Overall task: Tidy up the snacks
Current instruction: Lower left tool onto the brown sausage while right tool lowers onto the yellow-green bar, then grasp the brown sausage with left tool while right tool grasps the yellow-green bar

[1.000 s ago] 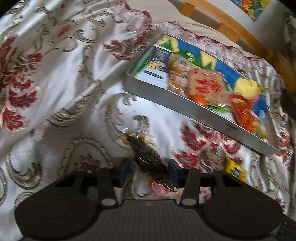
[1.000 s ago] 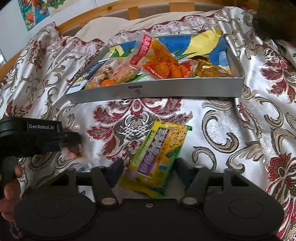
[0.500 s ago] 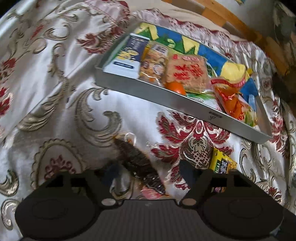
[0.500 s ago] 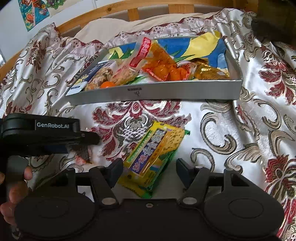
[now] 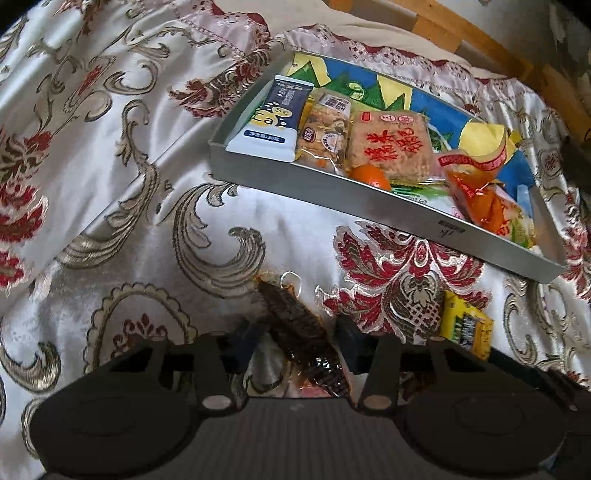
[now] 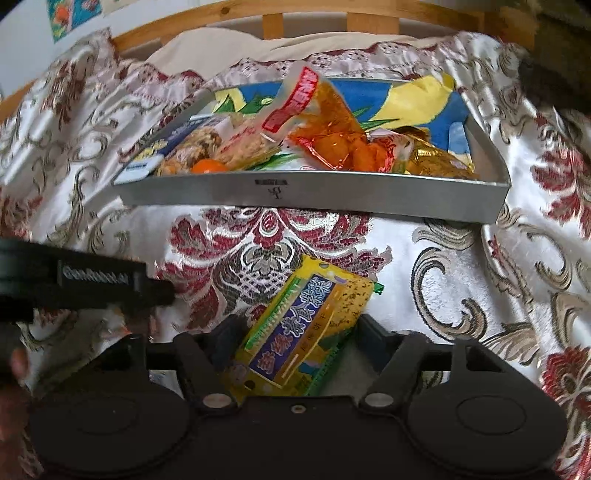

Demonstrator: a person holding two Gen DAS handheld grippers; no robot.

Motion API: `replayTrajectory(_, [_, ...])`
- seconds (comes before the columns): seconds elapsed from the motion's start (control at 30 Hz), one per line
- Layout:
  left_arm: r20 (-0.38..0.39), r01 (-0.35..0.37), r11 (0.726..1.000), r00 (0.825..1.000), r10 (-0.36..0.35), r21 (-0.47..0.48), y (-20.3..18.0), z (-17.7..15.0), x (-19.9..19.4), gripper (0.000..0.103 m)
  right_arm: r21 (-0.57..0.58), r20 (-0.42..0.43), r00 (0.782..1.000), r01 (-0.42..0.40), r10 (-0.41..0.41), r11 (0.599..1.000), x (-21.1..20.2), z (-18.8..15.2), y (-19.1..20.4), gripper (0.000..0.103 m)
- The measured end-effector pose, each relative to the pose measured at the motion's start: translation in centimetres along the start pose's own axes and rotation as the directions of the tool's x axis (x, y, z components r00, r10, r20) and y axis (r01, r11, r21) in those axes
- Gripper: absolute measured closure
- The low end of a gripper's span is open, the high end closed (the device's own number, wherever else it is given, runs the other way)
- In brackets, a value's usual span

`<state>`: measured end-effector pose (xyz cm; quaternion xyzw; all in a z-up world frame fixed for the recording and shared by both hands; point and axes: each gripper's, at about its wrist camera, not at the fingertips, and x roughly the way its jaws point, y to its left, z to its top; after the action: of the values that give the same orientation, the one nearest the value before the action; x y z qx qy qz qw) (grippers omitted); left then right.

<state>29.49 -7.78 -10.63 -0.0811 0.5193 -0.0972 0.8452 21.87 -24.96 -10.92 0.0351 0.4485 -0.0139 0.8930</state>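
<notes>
A yellow snack packet (image 6: 301,332) with a purple label lies on the patterned bedspread (image 6: 461,280), just in front of the near wall of the silver tray (image 6: 314,192). The right gripper (image 6: 295,332) straddles it with its fingers spread, one on either side, neither clearly pressing on it. To its left a dark brown snack in clear wrap (image 5: 299,332) also lies on the bedspread, angled toward the tray's near left corner. The left gripper (image 5: 295,343) brackets it, fingers apart, the left finger close to the wrap; whether it touches cannot be told. The yellow packet's corner (image 5: 467,325) shows at the right of that view.

The tray sits farther back on the bedspread. Along its near wall, from the left corner, lie a blue-and-white packet (image 5: 275,118), a clear-wrapped nut bar (image 5: 327,131), a rice cracker pack with red characters (image 5: 391,144), a small orange fruit (image 5: 369,176) and an orange bag of sweets (image 5: 476,192). A gold wrapper (image 6: 436,162) sits near the tray's right end. A wooden bed frame (image 6: 295,11) runs behind the tray.
</notes>
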Motion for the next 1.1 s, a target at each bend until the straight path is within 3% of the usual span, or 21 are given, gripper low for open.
replayTrajectory(0.2, [0.027, 0.034, 0.999, 0.999, -0.034, 0.003, 0.5, -0.6, -0.8, 0.065, -0.026, 0.006, 1.000, -0.010, 0.010, 1.000, -0.2, -0.2, 0.2, 0.044])
replayTrajectory(0.33, [0.037, 0.105, 0.994, 0.994, -0.104, -0.029, 1.3, -1.0, -1.3, 0.066, -0.019, 0.013, 0.999, -0.039, 0.039, 0.999, -0.6, -0.2, 0.2, 0.047])
replayTrajectory(0.47, [0.059, 0.152, 0.988, 0.987, -0.151, -0.020, 1.2, -0.9, -1.7, 0.077, 0.013, 0.018, 0.999, -0.051, 0.051, 0.999, -0.9, 0.0, -0.1, 0.048])
replayTrajectory(0.7, [0.002, 0.176, 0.983, 0.984, -0.176, -0.055, 1.2, -1.0, -0.5, 0.070, 0.031, 0.015, 0.998, -0.057, 0.056, 0.998, -0.9, 0.1, -0.5, 0.049])
replayTrajectory(0.8, [-0.013, 0.236, 0.964, 0.971, -0.239, -0.119, 2.0, -0.9, 0.0, 0.070, 0.038, 0.010, 0.998, -0.059, 0.059, 0.998, -0.7, 0.1, -0.6, 0.049])
replayTrajectory(0.9, [0.001, 0.318, 0.926, 0.946, -0.325, -0.202, 2.9, -0.8, 0.1, 0.070, 0.039, 0.005, 0.998, -0.058, 0.058, 0.998, -0.6, 0.1, -0.6, 0.049])
replayTrajectory(1.1, [0.065, 0.399, 0.883, 0.916, -0.396, -0.248, 3.6, -0.7, -0.1, 0.070, 0.026, 0.003, 0.999, -0.052, 0.052, 0.998, -0.5, 0.0, -0.4, 0.049])
